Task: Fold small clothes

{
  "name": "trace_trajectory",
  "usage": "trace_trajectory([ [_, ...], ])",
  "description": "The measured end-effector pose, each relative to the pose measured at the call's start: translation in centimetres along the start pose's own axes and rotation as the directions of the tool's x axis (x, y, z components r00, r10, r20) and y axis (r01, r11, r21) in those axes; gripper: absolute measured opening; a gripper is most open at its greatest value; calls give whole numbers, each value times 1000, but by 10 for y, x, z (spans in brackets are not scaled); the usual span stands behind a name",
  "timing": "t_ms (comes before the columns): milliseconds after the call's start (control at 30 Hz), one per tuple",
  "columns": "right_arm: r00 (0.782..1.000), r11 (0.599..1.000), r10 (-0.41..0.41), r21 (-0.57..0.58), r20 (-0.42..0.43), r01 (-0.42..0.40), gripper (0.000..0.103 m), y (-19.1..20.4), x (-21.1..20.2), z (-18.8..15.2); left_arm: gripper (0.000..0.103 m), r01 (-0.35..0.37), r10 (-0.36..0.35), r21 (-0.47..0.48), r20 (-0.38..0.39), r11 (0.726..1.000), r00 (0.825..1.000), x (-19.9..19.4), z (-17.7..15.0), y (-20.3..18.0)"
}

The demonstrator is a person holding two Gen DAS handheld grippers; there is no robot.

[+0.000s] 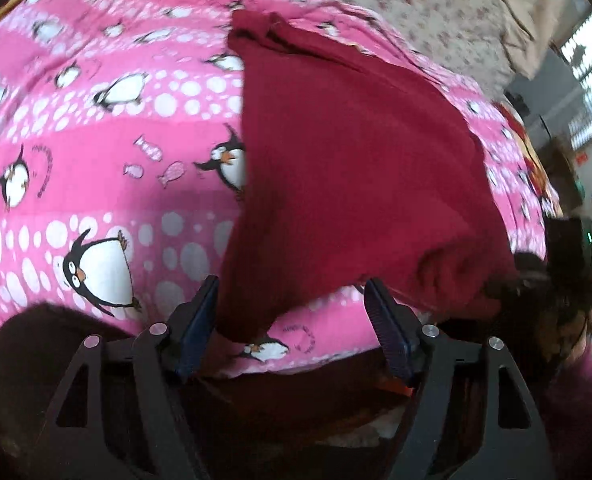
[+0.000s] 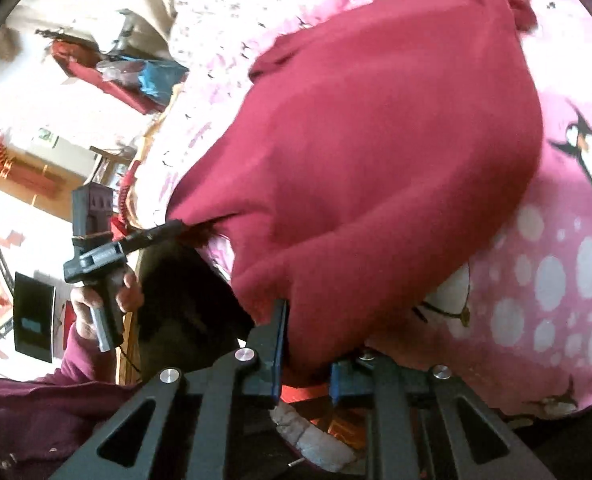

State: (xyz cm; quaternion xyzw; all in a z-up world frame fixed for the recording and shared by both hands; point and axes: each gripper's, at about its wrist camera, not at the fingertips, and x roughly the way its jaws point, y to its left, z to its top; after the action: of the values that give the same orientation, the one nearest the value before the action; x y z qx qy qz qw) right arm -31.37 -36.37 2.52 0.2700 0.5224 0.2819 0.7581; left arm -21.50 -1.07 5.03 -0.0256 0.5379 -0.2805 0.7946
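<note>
Fingers, right: the right gripper [image 2: 302, 344] is seen closed to a narrow gap on the near edge of the dark red garment [image 2: 376, 152]; cloth is bunched between the blue pads [image 2: 278, 344] and is pinched there.
Fingers, left: the left gripper [image 1: 292, 320] is held well open; a hanging corner of the garment [image 1: 356, 168] lies just inside the left pad [image 1: 200, 320], but nothing is clamped, and pink bedding shows in the gap.
Garment: a maroon piece of small clothing is spread on a bed, over a pink penguin-print cover [image 1: 96, 152], with its far end toward a pale floral sheet [image 1: 436, 4].
Why held so: the near hem appears to be taken at two points, one per gripper, so that it can be lifted and laid over the far half; this is judged from the task, not seen.
Stage: one side seems secured and the other not yet gripped, so the fold itself is judged not begun.
Left hand pose: in the right wrist view, a hand [image 2: 108, 292] is wrapped round the handle of the other gripper at the garment's left corner, a maroon sleeve [image 2: 56, 392] below it.
Pointing: both grippers are angled downward toward the bed edge, the left more steeply.
Blur: both views are smeared, so fine detail of the hem cannot be told.
</note>
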Motion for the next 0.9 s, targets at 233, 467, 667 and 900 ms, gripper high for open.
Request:
trace_trajectory([
  [233,998,998,-39,42,-48,41,16,-8,29,6,73,-38,42,112,-37,993,998,7,-7,-7],
  [467,998,998,-32,61,-51,35,16,-15,37,14,48,-64,68,47,-86,997,994,34,6,5],
  [667,997,998,63,2,37,-63,13,5,-6,20,12,59,-58,39,-22,997,998,9,27,-2],
  [900,967,996,88,-39,237,-81,12,9,-70,72,10,139,-143,40,151,989,978,-19,97,-17],
])
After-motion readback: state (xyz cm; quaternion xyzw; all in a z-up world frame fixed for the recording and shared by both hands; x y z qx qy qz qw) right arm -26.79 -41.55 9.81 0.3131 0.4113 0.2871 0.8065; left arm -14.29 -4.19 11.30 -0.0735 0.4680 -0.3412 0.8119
